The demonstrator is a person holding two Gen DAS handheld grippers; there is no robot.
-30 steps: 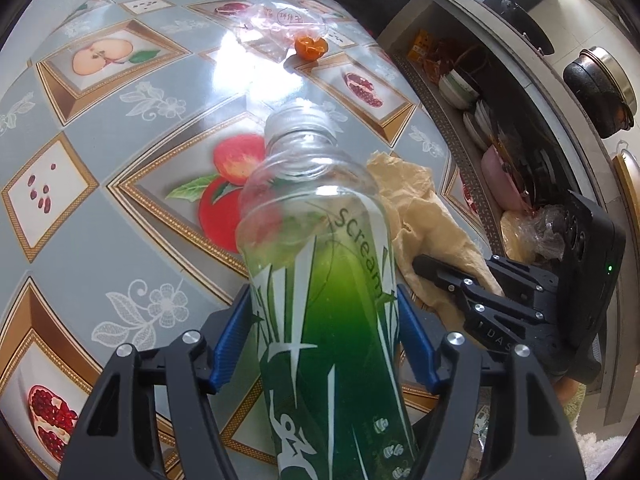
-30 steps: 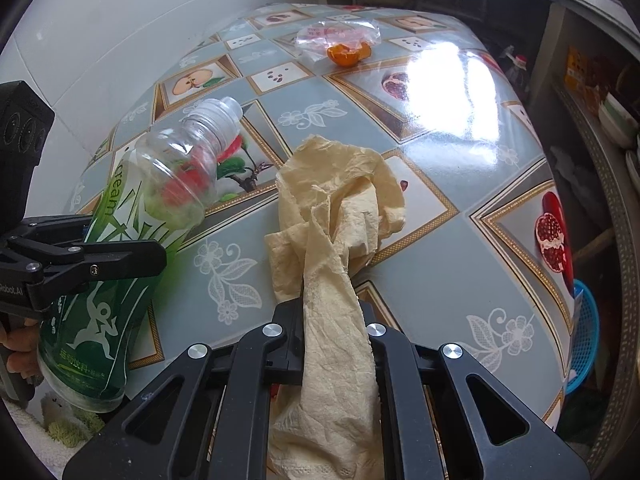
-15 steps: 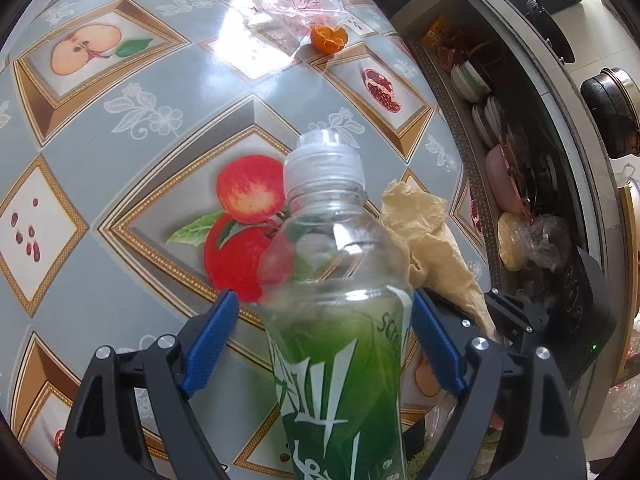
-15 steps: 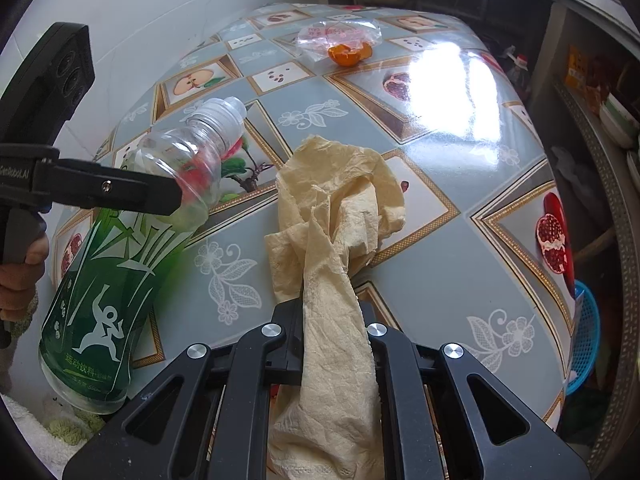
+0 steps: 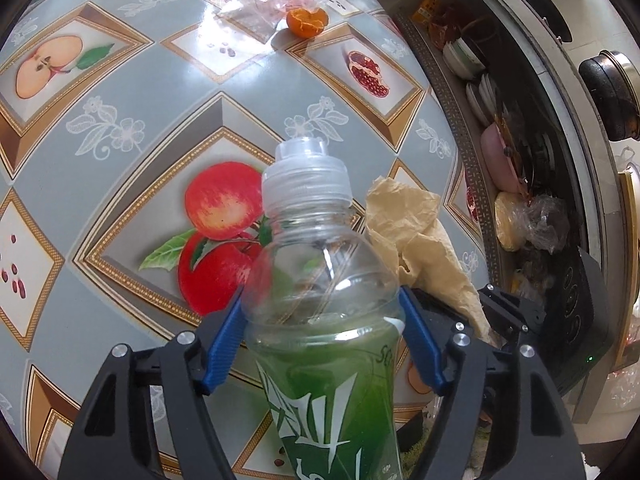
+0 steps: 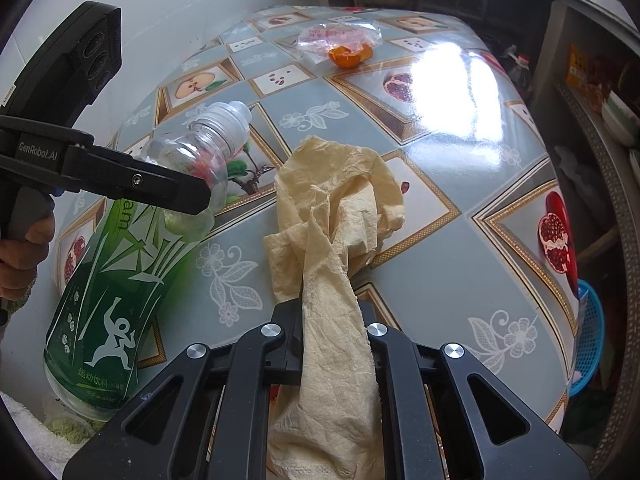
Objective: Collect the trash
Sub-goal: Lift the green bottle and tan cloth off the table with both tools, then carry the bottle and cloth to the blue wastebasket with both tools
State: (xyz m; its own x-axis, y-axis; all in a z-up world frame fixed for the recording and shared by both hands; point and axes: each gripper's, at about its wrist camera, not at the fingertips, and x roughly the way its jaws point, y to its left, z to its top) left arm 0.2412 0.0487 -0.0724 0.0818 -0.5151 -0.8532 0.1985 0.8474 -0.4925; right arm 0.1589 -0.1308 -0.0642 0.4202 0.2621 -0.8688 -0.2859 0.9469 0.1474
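Observation:
My left gripper [image 5: 322, 320] is shut on a clear plastic bottle with a green label [image 5: 320, 332] and holds it above the table's near edge, cap pointing away. The bottle also shows at the left of the right wrist view [image 6: 120, 264]. My right gripper [image 6: 332, 328] is shut on a crumpled yellow paper towel [image 6: 336, 224], whose far end rests on the table; it also shows in the left wrist view [image 5: 412, 232]. An orange peel [image 6: 350, 56] and a clear plastic bag [image 6: 340, 36] lie at the table's far end.
The table [image 6: 440, 152] wears a grey fruit-patterned cloth. A shelf with bowls and plates [image 5: 492, 120] runs along the right. A blue basket [image 6: 588, 336] stands on the floor at the right. A white wall [image 6: 180, 0] is on the left.
My left gripper has risen and tilted with the bottle, so its cap points more upward and away. The right gripper and paper towel have stayed still.

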